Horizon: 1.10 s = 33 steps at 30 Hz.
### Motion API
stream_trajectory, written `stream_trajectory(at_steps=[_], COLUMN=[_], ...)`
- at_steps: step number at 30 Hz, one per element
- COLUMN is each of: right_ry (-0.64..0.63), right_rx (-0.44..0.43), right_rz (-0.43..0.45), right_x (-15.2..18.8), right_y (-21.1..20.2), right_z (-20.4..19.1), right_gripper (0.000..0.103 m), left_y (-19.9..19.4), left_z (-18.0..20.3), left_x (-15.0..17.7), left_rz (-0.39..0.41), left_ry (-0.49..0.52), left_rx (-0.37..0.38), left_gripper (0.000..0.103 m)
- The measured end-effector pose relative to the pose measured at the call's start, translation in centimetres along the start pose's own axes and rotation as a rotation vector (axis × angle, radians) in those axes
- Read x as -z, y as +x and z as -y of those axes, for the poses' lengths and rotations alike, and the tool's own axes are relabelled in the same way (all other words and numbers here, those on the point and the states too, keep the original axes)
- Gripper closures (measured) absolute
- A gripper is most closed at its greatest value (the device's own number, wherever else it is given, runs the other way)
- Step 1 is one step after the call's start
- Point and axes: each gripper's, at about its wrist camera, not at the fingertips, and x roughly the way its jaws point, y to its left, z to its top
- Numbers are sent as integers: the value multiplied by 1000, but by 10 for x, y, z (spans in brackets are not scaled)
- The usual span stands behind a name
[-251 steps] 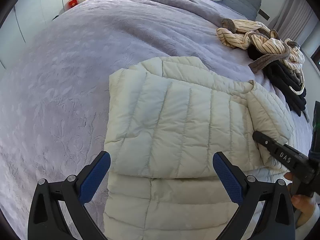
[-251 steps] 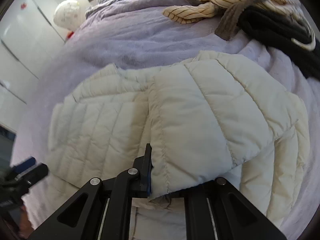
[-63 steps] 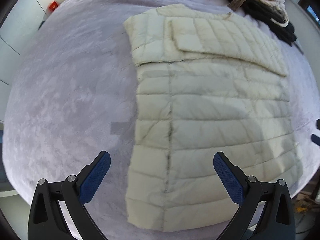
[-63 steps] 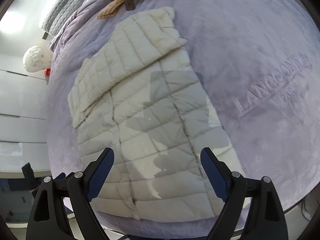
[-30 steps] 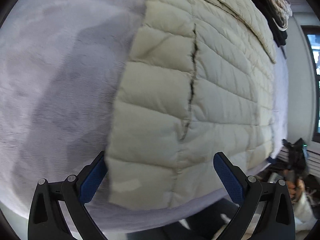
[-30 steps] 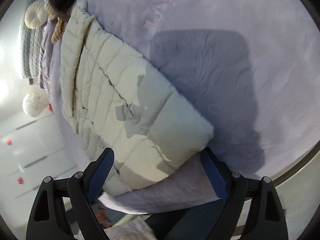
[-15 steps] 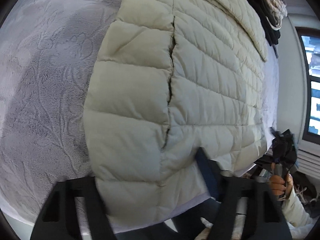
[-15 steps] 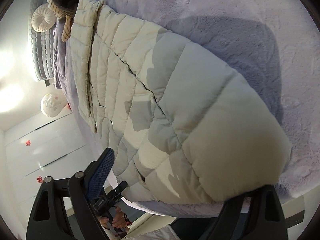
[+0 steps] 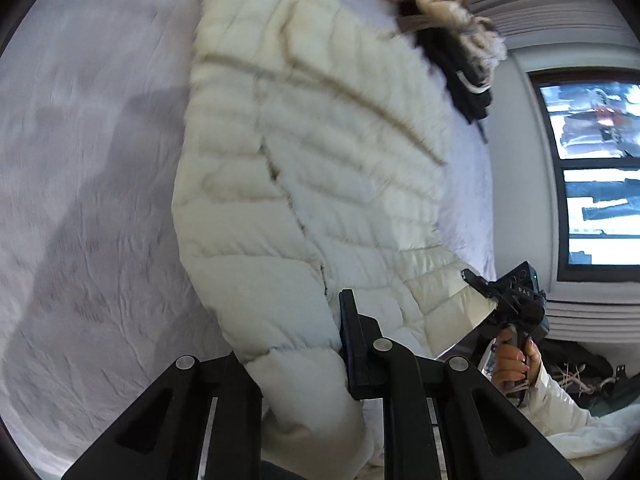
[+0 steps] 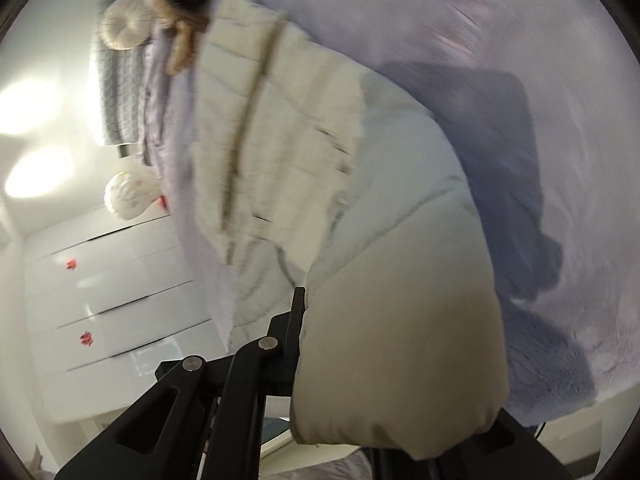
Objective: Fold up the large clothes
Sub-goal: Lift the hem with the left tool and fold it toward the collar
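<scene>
A cream quilted puffer jacket (image 9: 312,152) lies lengthwise on the lavender bed cover (image 9: 88,184), sleeves folded in. My left gripper (image 9: 296,344) is shut on the jacket's near left hem corner, which bulges between the jaws. My right gripper (image 10: 360,356) is shut on the near right hem corner (image 10: 400,352); the fabric hides its right finger. The right gripper also shows in the left wrist view (image 9: 484,292), pinching the hem with a hand behind it. The hem is lifted off the bed.
A pile of striped beige and black clothes (image 9: 448,32) lies at the far end of the bed. A round cushion (image 10: 124,24) and grey pillows sit by the headboard. White cabinets (image 10: 104,300) stand to the left, a window (image 9: 596,176) to the right.
Both grippers closed on the jacket's bottom hem corners, where before they were open above and around it. The hem has risen off the bed and the views blur with motion.
</scene>
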Motion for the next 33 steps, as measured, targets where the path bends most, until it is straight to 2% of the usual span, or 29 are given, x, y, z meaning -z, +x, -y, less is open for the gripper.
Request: stream_trajectory(at_steps=[6, 10, 14, 21, 24, 26, 30, 33], right_ry=[-97, -170, -258, -381, -415, -409, -389, -389], right_rx=[-80, -109, -121, -96, -66, -42, 28, 63], right_rz=[49, 74, 82, 94, 97, 98, 84, 81], right_x=[-25, -46, -73, -126, -151, -169, -203, -222], right_y=[-13, -19, -17, 4, 25, 40, 78, 101], right_z=[-52, -89, -128, -190, -210, -215, -215, -208], right_gripper=[94, 94, 94, 94, 94, 94, 94, 94], left_y=[-34, -51, -64, -59, -46, -34, 0, 18], left_z=[21, 41, 43, 50, 40, 32, 17, 6], left_x=[-32, -63, -87, -155, -186, -203, -235, -249], left_rz=[115, 194, 240, 291, 296, 304, 287, 285], left_ry=[56, 82, 89, 122, 99, 75, 79, 78], left_rx=[36, 48, 62, -46, -77, -104, -221, -251], left_gripper=[84, 84, 84, 84, 84, 84, 84, 84])
